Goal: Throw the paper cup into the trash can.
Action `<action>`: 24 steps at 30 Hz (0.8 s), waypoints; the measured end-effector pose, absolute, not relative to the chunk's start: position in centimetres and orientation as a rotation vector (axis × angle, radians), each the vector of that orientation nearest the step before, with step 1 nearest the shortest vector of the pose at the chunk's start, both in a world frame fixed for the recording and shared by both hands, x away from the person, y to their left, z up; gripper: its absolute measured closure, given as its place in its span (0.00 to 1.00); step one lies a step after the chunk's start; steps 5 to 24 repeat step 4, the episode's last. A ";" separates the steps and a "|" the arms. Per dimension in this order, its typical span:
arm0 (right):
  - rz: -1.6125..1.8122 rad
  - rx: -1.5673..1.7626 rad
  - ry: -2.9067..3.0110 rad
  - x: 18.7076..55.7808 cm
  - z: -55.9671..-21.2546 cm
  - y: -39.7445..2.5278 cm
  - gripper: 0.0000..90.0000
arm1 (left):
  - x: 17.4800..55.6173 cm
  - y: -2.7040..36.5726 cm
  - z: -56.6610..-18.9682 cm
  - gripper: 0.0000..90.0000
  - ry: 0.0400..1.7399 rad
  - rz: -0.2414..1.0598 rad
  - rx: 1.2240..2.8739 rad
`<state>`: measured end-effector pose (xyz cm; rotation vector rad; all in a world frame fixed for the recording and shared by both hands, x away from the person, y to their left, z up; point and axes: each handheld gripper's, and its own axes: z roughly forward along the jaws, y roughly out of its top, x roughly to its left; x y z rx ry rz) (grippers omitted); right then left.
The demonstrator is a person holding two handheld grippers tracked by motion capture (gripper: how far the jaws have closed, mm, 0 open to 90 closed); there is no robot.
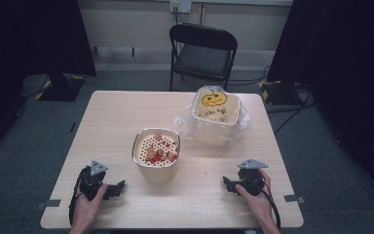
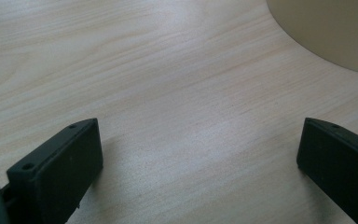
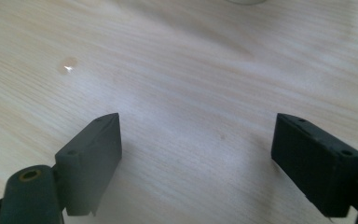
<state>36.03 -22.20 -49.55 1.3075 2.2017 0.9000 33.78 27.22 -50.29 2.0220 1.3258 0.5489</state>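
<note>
You hold both grippers low over the near part of the desk (image 1: 126, 112), one to each side of the metal pot (image 1: 156, 155). Your left gripper (image 1: 119, 186) rests just left of the pot, its fingers (image 2: 60, 172) spread wide apart over bare wood, with the pot's curved wall at the upper right of the left gripper view. Your right gripper (image 1: 226, 183) sits right of the pot, well apart from it, fingers (image 3: 91, 158) likewise wide apart and empty. The pot holds a perforated insert with reddish pieces on it. Behind the pot and to its right stands a white tub (image 1: 215, 114) with a yellow face drawn on it, sitting on clear plastic wrap (image 1: 185, 122). A black folding chair (image 1: 202, 53) stands beyond the desk.
</note>
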 end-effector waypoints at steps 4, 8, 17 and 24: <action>0.941 1.322 2.175 36.1 -50.0 -22.3 0.14 | 33.8 27.2 -50.3 0.00 1.326 0.549 2.023; 0.941 1.322 2.175 36.1 -50.0 -22.3 0.14 | 33.8 27.2 -50.3 0.00 1.326 0.549 2.023; 0.941 1.322 2.175 36.1 -50.0 -22.3 0.14 | 33.8 27.2 -50.3 0.00 1.326 0.549 2.023; 0.941 1.322 2.175 36.1 -50.0 -22.3 0.14 | 33.8 27.2 -50.3 0.00 1.326 0.549 2.023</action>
